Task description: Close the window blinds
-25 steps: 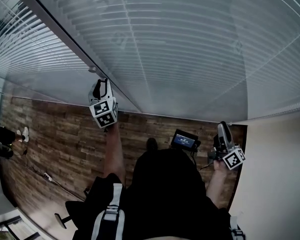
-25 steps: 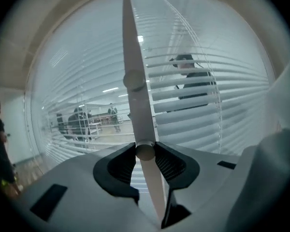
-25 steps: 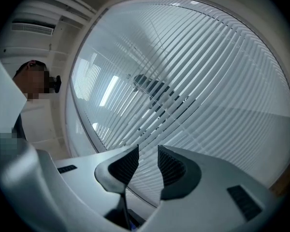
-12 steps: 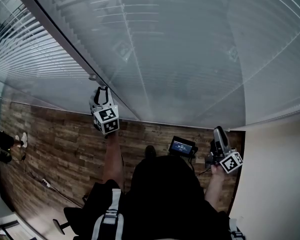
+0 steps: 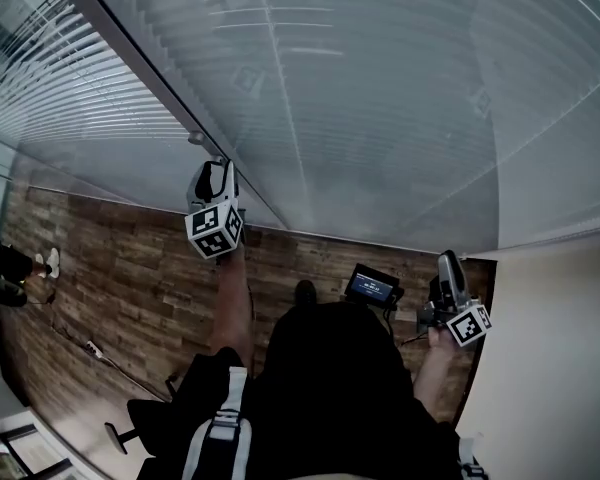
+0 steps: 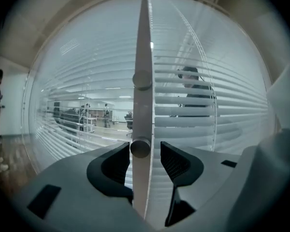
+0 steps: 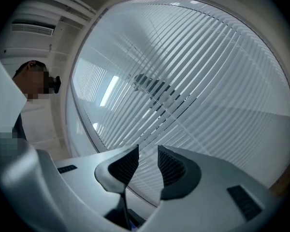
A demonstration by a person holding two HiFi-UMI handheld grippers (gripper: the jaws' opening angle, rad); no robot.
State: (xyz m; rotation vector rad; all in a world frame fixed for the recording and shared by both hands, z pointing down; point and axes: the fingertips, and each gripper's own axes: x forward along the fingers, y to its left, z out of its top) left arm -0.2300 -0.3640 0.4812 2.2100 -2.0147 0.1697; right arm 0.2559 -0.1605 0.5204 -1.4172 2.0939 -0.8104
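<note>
The white slatted blinds (image 5: 360, 98) fill the glass ahead, and in the right gripper view the blinds (image 7: 198, 81) show tilted slats. A grey upright frame bar (image 6: 144, 42) carries two round knobs. My left gripper (image 6: 145, 159) is at the lower knob (image 6: 140, 148). Its jaws have just been opening; the knob sits between them, with a gap on its right side. In the head view the left gripper (image 5: 211, 173) is raised just below that knob (image 5: 195, 138). My right gripper (image 5: 446, 264) hangs low at the right, and its jaws (image 7: 147, 161) stand slightly apart with nothing between them.
A wood-plank floor (image 5: 130, 278) lies below. A small device with a lit screen (image 5: 372, 286) hangs at my chest. Someone stands at the far left (image 5: 5, 273). A plain wall (image 5: 560, 368) borders the right. Through the left pane an office with desks (image 6: 77, 117) shows.
The left gripper has rolled about its own axis at the knob, so its marker cube now faces differently. The right gripper has stayed low at the right.
</note>
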